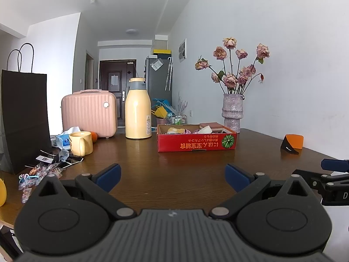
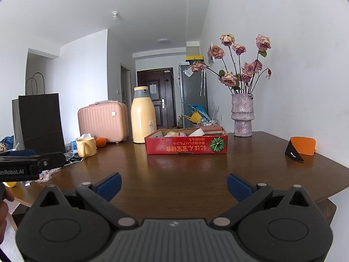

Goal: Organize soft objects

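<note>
- The left gripper [image 1: 172, 177] is hovering over the near part of the table [image 1: 174, 166], its blue fingers [image 1: 109, 177] spread wide and gripping nothing.
- The right gripper [image 2: 173, 186] is hovering alongside it over the near edge, its blue fingers [image 2: 238, 187] likewise standing wide apart with nothing between them.
- Each gripper is showing at the side of the other's view, the two held near each other above bare wood.
- A red cardboard box [image 1: 196, 144] is sitting toward the middle of the table, well apart from both grippers; soft items [image 1: 184, 130] in yellow, pink and white are lying inside it, too small to tell apart.
- An orange and black cloth [image 1: 293, 144] is lying near the table's right edge, by itself.
- A vase [image 1: 233, 113] of dried roses is standing at the far right, just behind the box.
- A yellow flask [image 1: 138, 110] is standing just left of the box, with a pink case [image 1: 89, 112] beside it.
- A yellow mug [image 1: 80, 143], a tissue pack [image 1: 64, 139] and an orange [image 1: 94, 136] are sitting toward the left edge.
- A black paper bag [image 1: 24, 120] is standing at the left edge, with wrapped sweets [image 1: 43, 171] scattered in front of it.
</note>
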The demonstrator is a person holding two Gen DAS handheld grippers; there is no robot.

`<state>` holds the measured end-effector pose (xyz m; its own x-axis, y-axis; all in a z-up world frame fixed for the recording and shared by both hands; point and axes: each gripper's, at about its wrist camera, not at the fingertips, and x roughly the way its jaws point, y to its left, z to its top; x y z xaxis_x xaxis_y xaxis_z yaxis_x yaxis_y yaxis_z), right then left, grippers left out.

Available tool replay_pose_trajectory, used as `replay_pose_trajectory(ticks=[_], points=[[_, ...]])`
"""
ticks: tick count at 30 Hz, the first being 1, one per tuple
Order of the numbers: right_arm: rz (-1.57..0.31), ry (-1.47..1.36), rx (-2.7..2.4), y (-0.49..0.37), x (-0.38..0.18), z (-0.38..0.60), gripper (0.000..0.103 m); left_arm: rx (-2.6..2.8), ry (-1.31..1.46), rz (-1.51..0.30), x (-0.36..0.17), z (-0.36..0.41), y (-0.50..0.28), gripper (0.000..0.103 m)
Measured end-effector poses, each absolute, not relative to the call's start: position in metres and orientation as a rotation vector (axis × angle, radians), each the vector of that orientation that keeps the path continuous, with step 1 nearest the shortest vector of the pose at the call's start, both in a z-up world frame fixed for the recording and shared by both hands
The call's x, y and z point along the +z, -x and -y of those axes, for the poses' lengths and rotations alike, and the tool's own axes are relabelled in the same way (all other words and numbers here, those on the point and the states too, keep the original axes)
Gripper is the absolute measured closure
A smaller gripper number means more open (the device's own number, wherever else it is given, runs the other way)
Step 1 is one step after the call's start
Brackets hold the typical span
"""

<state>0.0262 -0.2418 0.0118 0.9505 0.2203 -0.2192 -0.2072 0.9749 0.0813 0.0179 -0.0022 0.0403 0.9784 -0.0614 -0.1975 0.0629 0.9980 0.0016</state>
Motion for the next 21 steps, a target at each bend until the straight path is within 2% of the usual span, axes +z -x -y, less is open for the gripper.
replay_pose_trajectory(ticks=[21], points=[[-0.231,-0.062,0.216,-0.0285,0.0119,0.2433,0.0,-0.063,-0.006,-0.201,0.0405,0.0025,-0.0175,0.0]])
